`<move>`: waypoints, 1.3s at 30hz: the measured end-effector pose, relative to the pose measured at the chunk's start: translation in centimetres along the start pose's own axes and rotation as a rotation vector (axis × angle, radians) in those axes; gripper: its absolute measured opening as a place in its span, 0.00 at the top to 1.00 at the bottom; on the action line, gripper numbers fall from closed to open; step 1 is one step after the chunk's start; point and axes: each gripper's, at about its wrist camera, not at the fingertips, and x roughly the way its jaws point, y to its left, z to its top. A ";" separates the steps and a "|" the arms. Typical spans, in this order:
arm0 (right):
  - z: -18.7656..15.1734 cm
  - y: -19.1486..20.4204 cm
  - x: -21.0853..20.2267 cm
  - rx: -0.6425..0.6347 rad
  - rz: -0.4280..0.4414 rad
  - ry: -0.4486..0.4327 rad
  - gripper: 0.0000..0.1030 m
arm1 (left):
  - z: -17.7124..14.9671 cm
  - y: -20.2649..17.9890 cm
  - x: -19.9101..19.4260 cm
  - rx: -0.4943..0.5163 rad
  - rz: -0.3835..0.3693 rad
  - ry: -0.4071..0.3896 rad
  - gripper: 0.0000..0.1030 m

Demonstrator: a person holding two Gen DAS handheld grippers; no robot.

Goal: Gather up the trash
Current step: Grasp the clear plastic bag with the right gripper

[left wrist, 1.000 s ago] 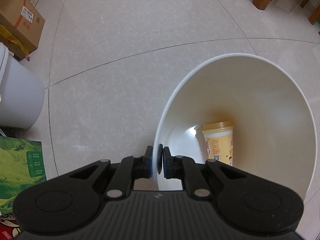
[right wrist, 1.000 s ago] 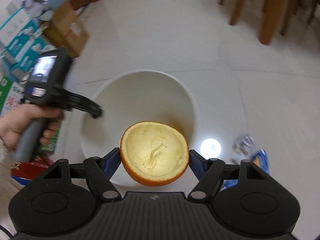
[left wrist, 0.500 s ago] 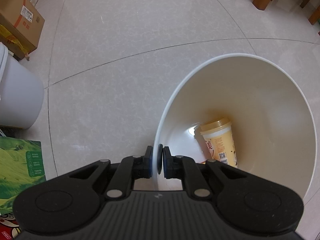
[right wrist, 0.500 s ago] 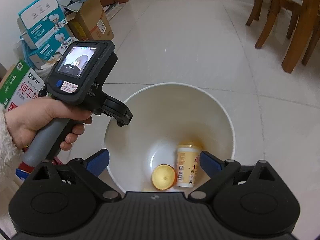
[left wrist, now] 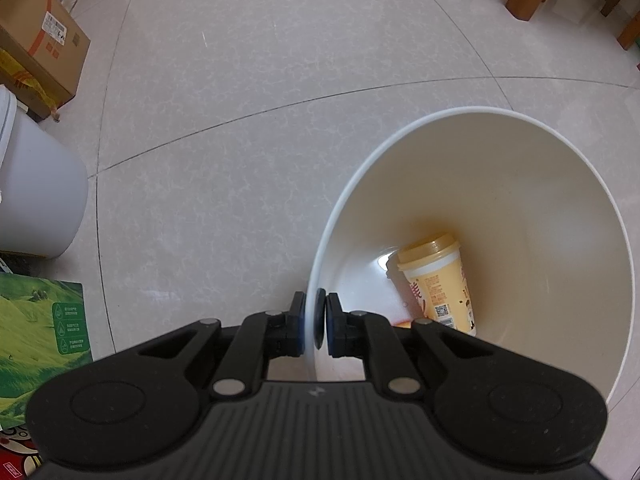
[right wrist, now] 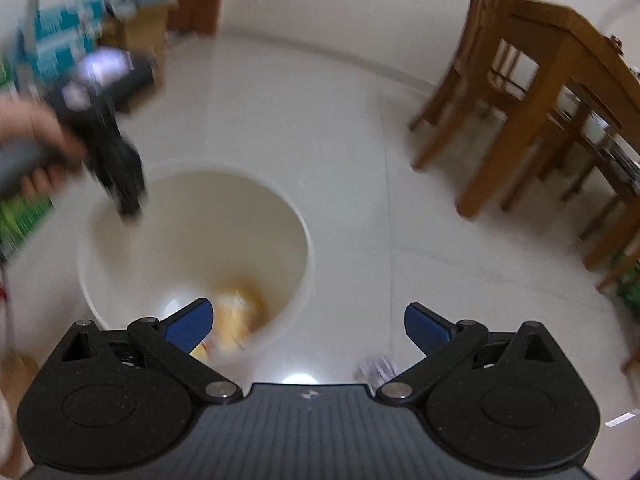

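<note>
Left wrist view: left gripper fingers clamp the bin rim, steadying it; cup lies inside. Right gripper fingers spread apart, empty, above the bin.

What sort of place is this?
Probably a home dining area: a wooden table with wooden chairs, a pale tiled floor, and cardboard boxes stacked by the wall.

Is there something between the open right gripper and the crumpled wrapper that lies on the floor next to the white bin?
Nothing visible does. The wrapper lies on bare floor just under the open right gripper, beside the white bin, whose rim the left gripper is clamping.
</note>
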 end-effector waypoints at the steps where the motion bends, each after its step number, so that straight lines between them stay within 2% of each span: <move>1: -1.3 -0.4 0.8 0.040 0.015 0.035 0.00 | 0.0 0.0 0.0 0.000 0.001 0.000 0.92; 6: -8.1 -0.7 5.5 0.183 0.058 0.192 0.00 | 0.1 0.0 0.0 -0.005 -0.003 0.002 0.92; 13: -17.0 -1.0 11.2 0.421 0.001 0.371 0.00 | 0.2 0.2 0.0 -0.013 -0.005 0.007 0.92; 16: -19.2 -0.9 12.7 0.443 0.060 0.436 0.00 | 0.2 0.4 0.2 -0.016 -0.010 0.013 0.92; 20: -21.8 -1.1 14.3 0.469 0.028 0.500 0.00 | 0.3 0.4 0.6 -0.015 -0.007 0.028 0.92; 26: -24.2 -0.7 17.0 0.485 0.003 0.550 0.00 | 0.3 0.1 0.9 -0.013 0.000 0.032 0.92; 32: -24.5 -0.6 18.9 0.508 0.000 0.577 0.00 | 0.3 0.1 1.0 -0.016 -0.005 0.034 0.92; 35: -24.4 -0.4 19.1 0.492 0.006 0.595 0.10 | 0.5 0.5 1.0 -0.029 -0.019 0.037 0.92; 36: -24.4 -0.5 19.3 0.494 0.018 0.607 0.19 | 0.5 0.6 1.0 -0.035 -0.025 0.036 0.93; 39: -24.2 -0.7 19.1 0.509 0.023 0.618 0.27 | 0.5 0.7 0.8 -0.040 -0.030 0.031 0.93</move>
